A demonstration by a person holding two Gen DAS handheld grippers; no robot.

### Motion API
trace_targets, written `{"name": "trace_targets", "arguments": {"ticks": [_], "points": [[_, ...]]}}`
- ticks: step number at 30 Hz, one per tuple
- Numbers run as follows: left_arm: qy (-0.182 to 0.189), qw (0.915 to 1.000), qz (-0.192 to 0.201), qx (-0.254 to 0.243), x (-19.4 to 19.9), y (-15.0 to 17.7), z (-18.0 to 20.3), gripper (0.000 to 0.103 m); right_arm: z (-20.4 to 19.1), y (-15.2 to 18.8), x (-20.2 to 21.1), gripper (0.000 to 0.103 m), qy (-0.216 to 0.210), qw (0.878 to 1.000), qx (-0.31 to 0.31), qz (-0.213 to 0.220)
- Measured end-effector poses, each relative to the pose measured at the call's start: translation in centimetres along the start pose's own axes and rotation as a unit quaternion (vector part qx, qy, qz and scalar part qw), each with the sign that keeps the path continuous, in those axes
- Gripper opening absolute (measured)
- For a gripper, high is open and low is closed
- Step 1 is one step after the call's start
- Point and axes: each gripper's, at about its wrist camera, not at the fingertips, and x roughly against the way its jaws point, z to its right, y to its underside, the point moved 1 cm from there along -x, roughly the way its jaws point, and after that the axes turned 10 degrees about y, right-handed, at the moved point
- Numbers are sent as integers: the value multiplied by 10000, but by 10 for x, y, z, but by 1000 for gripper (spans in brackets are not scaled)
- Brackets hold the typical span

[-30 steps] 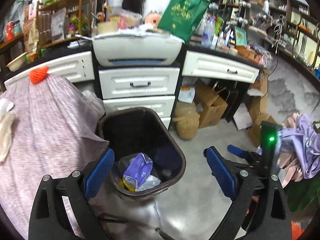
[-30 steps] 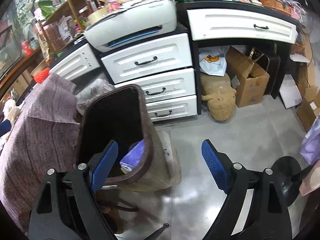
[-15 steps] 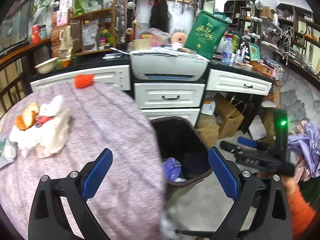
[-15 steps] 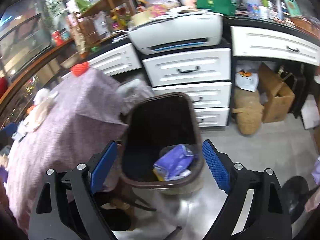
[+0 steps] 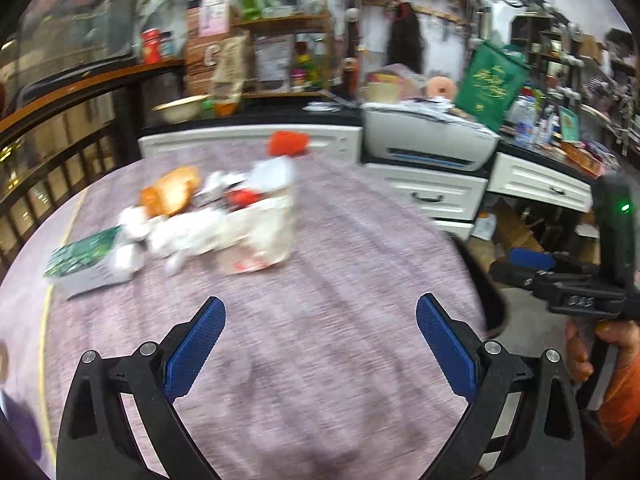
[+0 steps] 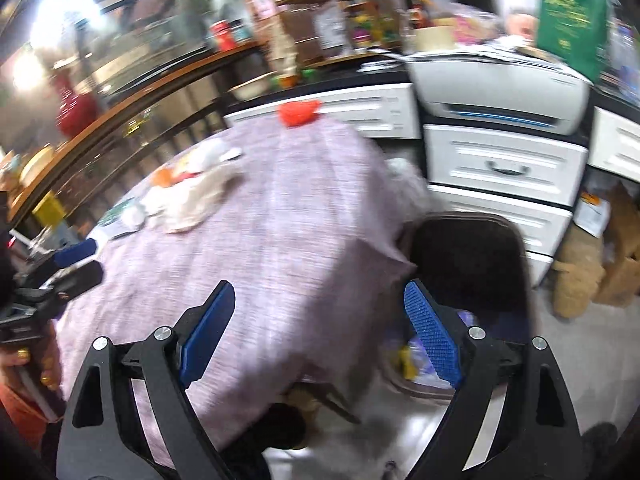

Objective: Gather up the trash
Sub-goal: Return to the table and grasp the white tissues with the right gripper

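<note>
A pile of trash (image 5: pixel 208 220) lies on the round table with a mauve cloth (image 5: pixel 320 280): crumpled white tissues, a white paper bag, an orange wrapper and a green-printed packet (image 5: pixel 80 258). My left gripper (image 5: pixel 320 344) hovers open over the cloth, short of the pile, nothing between its blue pads. My right gripper (image 6: pixel 320 328) is open above the table's edge, beside the dark bin (image 6: pixel 472 264), which holds a purple packet (image 6: pixel 424 354). In the right wrist view the trash pile (image 6: pixel 188 196) lies far up on the left. Each view shows the other gripper at its edge.
White drawers (image 5: pixel 436 196) and a printer (image 5: pixel 428 140) stand behind the table, with a red object (image 5: pixel 288 143) at the table's far edge. A railing (image 5: pixel 60 152) runs along the left. Cardboard boxes (image 6: pixel 616 272) sit on the floor at right.
Both views have swung left and upward, from the bin to the tabletop. The trash pile has come into the left wrist view's centre. Both grippers stayed open and empty.
</note>
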Motion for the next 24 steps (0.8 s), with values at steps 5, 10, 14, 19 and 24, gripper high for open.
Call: {"name": "trace_targets", "arguments": {"ticks": [5,10,14,19,24], "points": [[-336,9981,16,519,16,10,-47,95,-52,-12,-14,86,-288,9982,530,-64],[-624,9944,146,846,35,14,-81,95,-95,-28,-32,86,-600,9945,829,-227],[-855,9906,169,1054,43,15,-103,95,-124,-43,-55,86,-774,9916,945,-428],[-870,9883,116,1248,46,18,-116,95,-155,-64,-96,86,-794,9890,968,-782],[-837,9888,83,1234,45,20,-119,95,-169,-80,-131,83,-731,9889,784,-1032]]}}
